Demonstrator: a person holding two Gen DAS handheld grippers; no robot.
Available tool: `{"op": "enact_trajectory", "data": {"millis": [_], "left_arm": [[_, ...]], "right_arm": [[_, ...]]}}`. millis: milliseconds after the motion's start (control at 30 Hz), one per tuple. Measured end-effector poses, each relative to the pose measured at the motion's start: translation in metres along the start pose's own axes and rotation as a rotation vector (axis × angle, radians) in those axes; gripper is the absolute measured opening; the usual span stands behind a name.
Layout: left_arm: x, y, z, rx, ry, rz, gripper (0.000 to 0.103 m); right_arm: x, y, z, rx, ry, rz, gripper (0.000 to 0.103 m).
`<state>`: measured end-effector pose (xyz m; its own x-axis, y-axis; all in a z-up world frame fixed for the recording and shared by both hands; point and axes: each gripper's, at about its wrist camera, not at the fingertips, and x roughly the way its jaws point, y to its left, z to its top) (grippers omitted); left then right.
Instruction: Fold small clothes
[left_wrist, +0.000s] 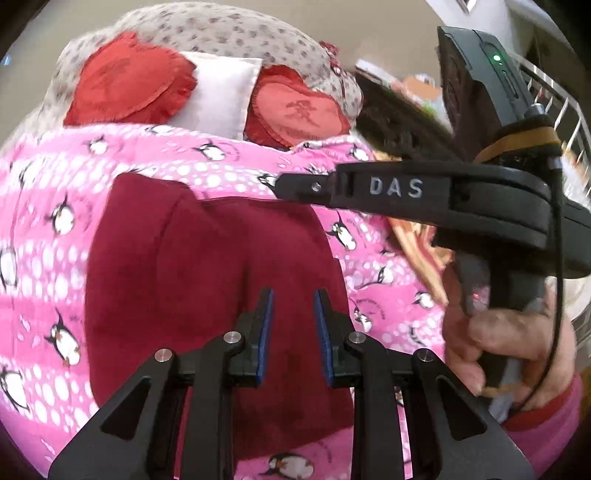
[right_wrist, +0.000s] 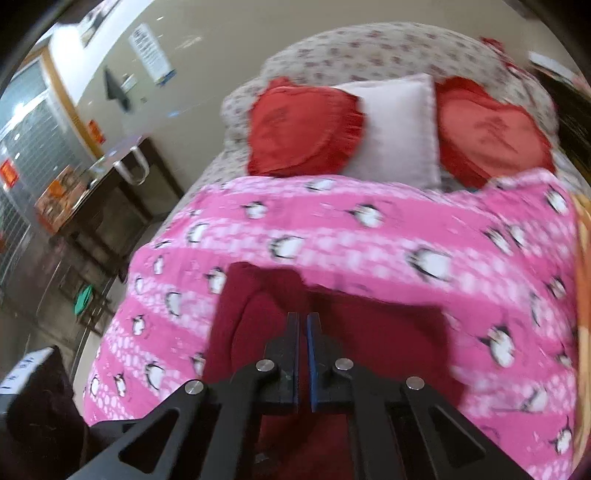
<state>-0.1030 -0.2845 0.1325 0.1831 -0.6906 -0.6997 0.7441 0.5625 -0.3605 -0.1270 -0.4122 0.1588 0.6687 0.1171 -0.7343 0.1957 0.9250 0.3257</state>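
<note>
A dark red garment lies partly folded on the pink penguin blanket; a flap is turned over on its left side. My left gripper hovers over the garment's right part, jaws a little apart, holding nothing. The right gripper's body crosses the left wrist view at upper right, held by a hand. In the right wrist view my right gripper is above the same garment, fingers nearly together with a thin gap and nothing between them.
Two red heart cushions and a white pillow lie at the bed's head. A dark side table with boxes stands left of the bed. A metal railing is at the right.
</note>
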Motion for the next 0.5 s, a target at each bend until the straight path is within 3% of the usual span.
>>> {"op": "enact_trajectory", "data": {"millis": [100,167,233,267,400,500], "left_arm": [[0.0,-0.008,-0.004,0.029,0.019,-0.023,0.021],[-0.014,-0.004,-0.018,0.049,0.009,0.02,0.021],[-0.027,0.005,-0.027,0.045,0.012,0.041,0.021],[-0.032,0.012,-0.034,0.036,0.013,0.049,0.021],[-0.065,0.045,-0.056,0.043,-0.029,0.15,0.021],[-0.071,0.065,-0.065,0.055,-0.043,0.194,0.023]], "right_arm": [[-0.014,-0.032,-0.013,0.06,-0.039,0.059,0.004],[-0.017,-0.042,-0.02,0.097,-0.038,0.135,0.014],[-0.011,-0.044,-0.029,0.131,-0.015,0.205,0.056],[-0.008,-0.043,-0.031,0.143,-0.007,0.224,0.063],[0.015,-0.035,-0.047,0.209,0.027,0.35,0.065],[0.028,-0.027,-0.055,0.223,0.044,0.396,0.065]]}}
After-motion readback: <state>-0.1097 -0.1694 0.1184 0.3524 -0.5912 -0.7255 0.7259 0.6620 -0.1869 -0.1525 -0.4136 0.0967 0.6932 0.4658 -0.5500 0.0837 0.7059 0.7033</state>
